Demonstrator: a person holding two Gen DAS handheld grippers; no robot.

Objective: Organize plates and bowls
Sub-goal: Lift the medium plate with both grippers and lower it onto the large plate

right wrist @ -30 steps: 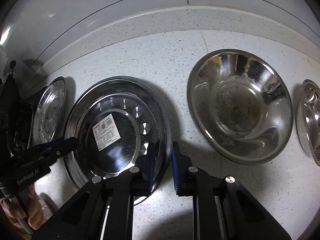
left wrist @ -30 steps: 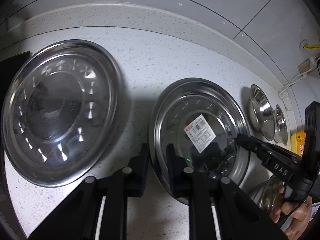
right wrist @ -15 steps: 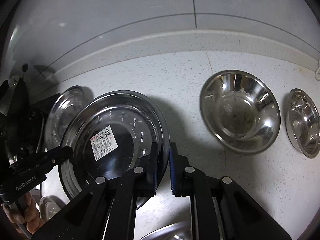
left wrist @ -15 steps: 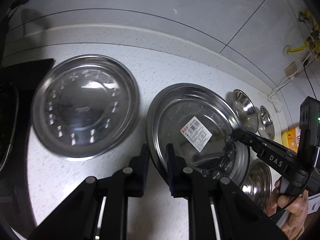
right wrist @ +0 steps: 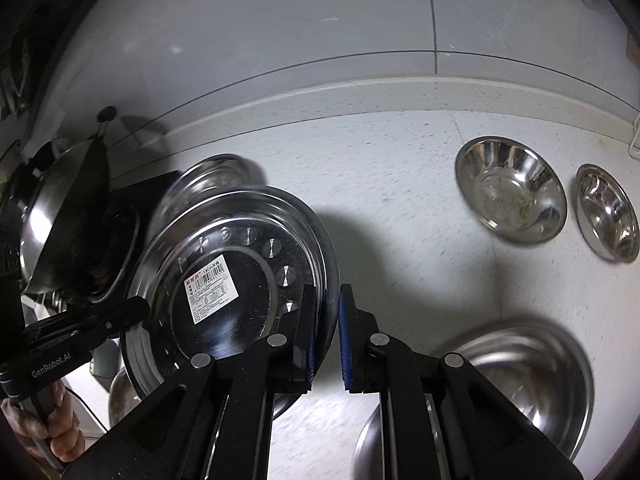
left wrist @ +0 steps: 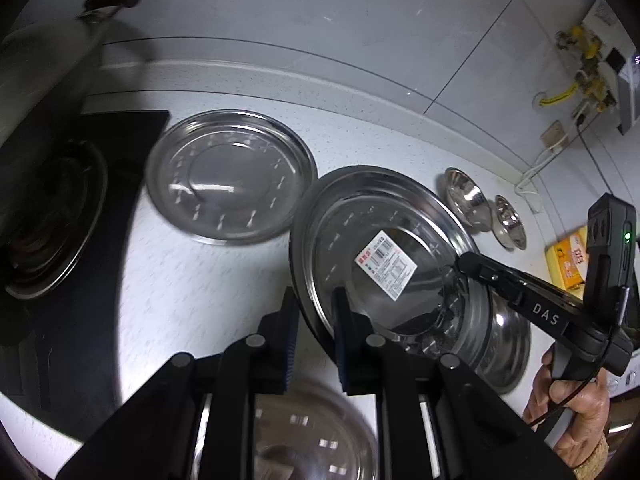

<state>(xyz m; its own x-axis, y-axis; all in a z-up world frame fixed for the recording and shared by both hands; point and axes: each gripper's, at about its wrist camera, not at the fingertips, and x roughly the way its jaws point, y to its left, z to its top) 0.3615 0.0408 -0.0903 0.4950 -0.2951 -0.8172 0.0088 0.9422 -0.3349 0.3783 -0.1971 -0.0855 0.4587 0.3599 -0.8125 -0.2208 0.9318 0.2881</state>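
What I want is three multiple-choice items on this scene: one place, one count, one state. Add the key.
1. The plain plate lies:
A. beside the stove
B. in a sink
C. on a shelf

2. Small bowls near the back wall:
A. one
B. two
C. four

3. The left gripper is:
A. wide open
B. shut on a bowl
C. shut on the labelled plate

Key:
1 A, it rests on the counter next to the stove.
2 B, two sit side by side.
3 C, its pads pinch that plate's rim.
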